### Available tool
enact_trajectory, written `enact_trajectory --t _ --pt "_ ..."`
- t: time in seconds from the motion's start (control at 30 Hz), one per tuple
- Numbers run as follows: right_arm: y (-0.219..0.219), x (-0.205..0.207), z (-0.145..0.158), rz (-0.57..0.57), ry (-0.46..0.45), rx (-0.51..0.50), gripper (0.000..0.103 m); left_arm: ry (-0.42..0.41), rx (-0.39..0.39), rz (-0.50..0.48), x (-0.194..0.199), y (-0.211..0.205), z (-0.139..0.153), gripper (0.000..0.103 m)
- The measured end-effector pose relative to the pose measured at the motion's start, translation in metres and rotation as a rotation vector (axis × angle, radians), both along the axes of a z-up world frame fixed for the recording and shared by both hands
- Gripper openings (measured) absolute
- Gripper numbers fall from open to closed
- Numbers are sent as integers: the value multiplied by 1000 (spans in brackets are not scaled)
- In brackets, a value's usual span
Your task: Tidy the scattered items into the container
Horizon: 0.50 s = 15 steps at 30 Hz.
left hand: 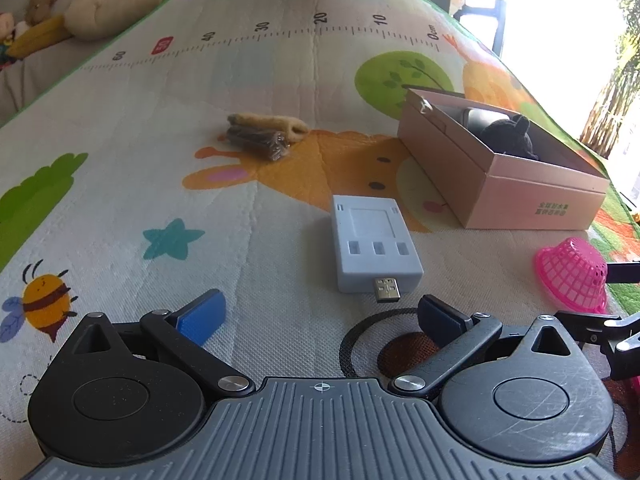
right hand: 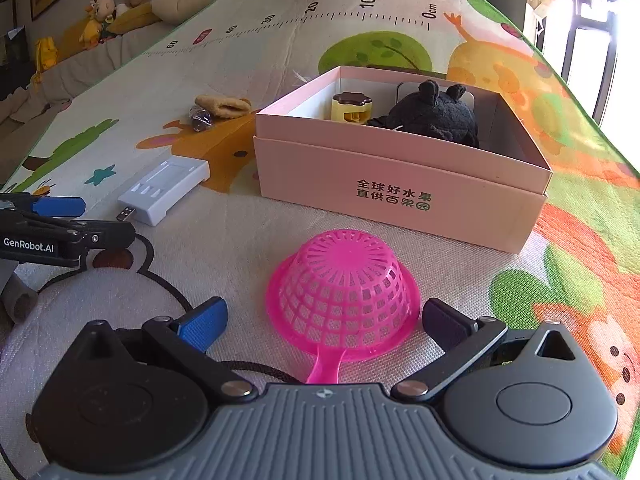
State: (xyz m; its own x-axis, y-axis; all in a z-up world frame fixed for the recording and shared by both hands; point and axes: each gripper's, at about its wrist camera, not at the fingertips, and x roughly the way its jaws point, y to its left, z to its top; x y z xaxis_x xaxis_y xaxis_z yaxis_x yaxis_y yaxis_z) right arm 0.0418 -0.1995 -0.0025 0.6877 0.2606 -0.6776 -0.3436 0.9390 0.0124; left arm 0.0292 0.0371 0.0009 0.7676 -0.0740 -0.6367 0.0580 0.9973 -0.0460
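Observation:
A pink cardboard box [right hand: 400,184] [left hand: 520,196] stands on the play mat and holds a black plush toy [right hand: 436,114] [left hand: 510,136] and a yellow pudding toy [right hand: 351,108]. A pink plastic strainer [right hand: 342,292] [left hand: 572,276] lies upside down in front of the box. My right gripper [right hand: 324,320] is open, its fingers on either side of the strainer without touching it. A white USB charger [left hand: 374,244] [right hand: 164,188] lies just ahead of my open left gripper [left hand: 322,316]. Farther off lie a tan sock-like item [left hand: 276,123] [right hand: 222,105] and a dark wrapped candy [left hand: 256,142] [right hand: 200,118].
The colourful play mat [left hand: 260,60] has a ruler print along its far side. Plush toys and a cushion [right hand: 120,12] lie on a sofa beyond the mat's far left edge. Bright windows [right hand: 592,40] are on the right.

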Motion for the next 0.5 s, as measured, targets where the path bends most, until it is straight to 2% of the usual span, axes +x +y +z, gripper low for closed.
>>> enact_trajectory --t 0.1,0.23,0.5 --pt "0 0 1 0 1 6 103 6 66 18 1 -12 0 103" --pt "0 -1 2 -2 1 3 103 6 66 52 1 -8 0 103" --pt "-2 -3 1 -7 2 17 103 3 62 59 1 -3 -1 103"
